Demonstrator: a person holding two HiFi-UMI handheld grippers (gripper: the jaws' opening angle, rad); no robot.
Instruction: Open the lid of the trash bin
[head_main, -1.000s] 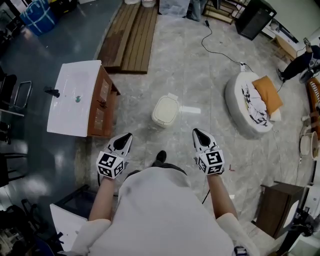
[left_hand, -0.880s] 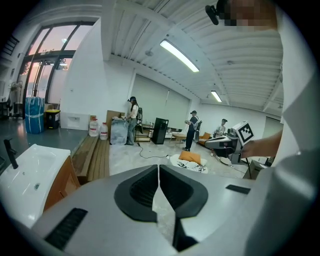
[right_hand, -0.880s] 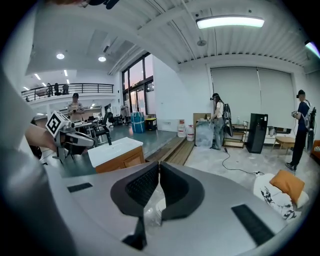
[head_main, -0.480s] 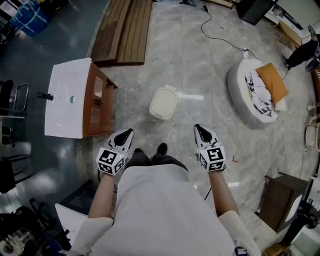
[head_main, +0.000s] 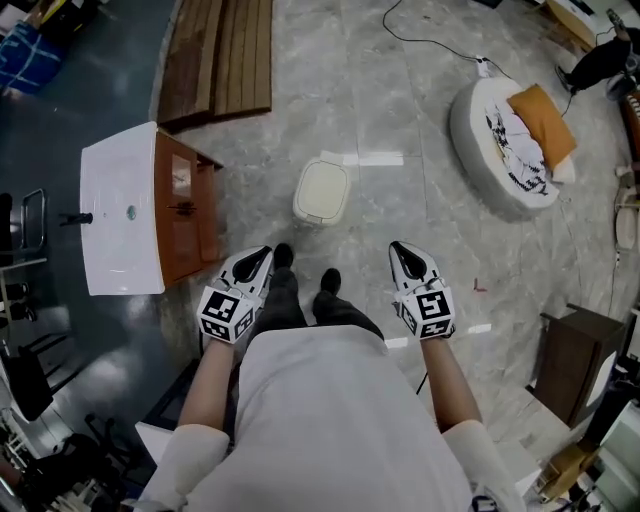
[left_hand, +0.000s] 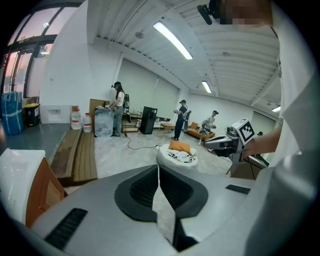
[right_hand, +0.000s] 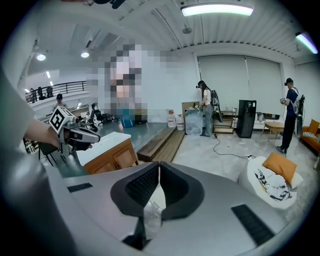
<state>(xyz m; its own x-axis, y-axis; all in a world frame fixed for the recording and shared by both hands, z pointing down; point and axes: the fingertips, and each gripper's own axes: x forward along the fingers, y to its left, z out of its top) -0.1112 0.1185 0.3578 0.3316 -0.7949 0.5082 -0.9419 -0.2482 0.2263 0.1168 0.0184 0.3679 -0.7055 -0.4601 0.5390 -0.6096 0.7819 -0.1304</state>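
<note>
The trash bin (head_main: 321, 192) is a small cream bin on the marble floor, its lid down, seen in the head view just ahead of my shoes. My left gripper (head_main: 262, 254) is held low at the left, short of the bin and to its left, with its jaws pressed together and nothing in them. My right gripper (head_main: 399, 250) hovers at the right of the bin, about level with the left one, jaws likewise shut and empty. In the left gripper view the left gripper (left_hand: 158, 167) points out across the room. The right gripper (right_hand: 159, 166) does the same in its own view.
A white sink top on a wooden cabinet (head_main: 125, 208) stands left of the bin. Wooden planks (head_main: 215, 55) lie beyond it. A round white cushion with an orange pillow (head_main: 510, 140) sits at the right, and a dark wooden box (head_main: 568, 362) at the lower right. Several people stand far off.
The person has walked forward: the bin, cabinet and cushion have slid closer to the grippers in the head view. Both grippers kept their pose and stayed shut.
</note>
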